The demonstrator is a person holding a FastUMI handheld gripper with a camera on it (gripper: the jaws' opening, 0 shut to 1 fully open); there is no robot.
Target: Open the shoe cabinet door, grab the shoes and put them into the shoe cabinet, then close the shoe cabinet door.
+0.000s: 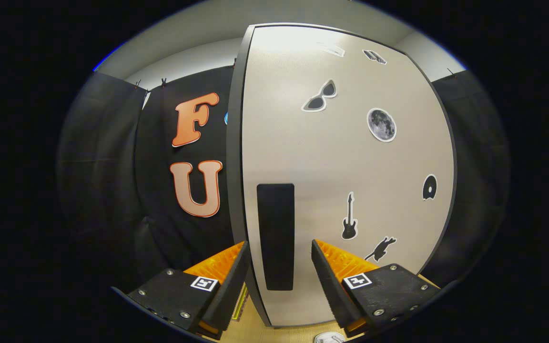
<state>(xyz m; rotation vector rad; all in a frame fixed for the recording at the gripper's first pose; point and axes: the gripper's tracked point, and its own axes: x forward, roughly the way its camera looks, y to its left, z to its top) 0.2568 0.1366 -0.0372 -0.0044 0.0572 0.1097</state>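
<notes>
Gripper view has my gripper (279,267) with fingers apart, straddling the near left edge and dark handle (275,237) of the shoe cabinet door (341,157), which I judge shut, so opening, shoes and closing remain.

Lighting bright, even, from overhead; broad glare washing out top of cabinet door (346,157). Strong fisheye distortion: door edges bow outward toward rim. Focus sharp mid-view, stickers (381,125) crisp. Booth cloth dim, underexposed. Gripper (279,271) fingers apart, soft shadow beneath.
</notes>
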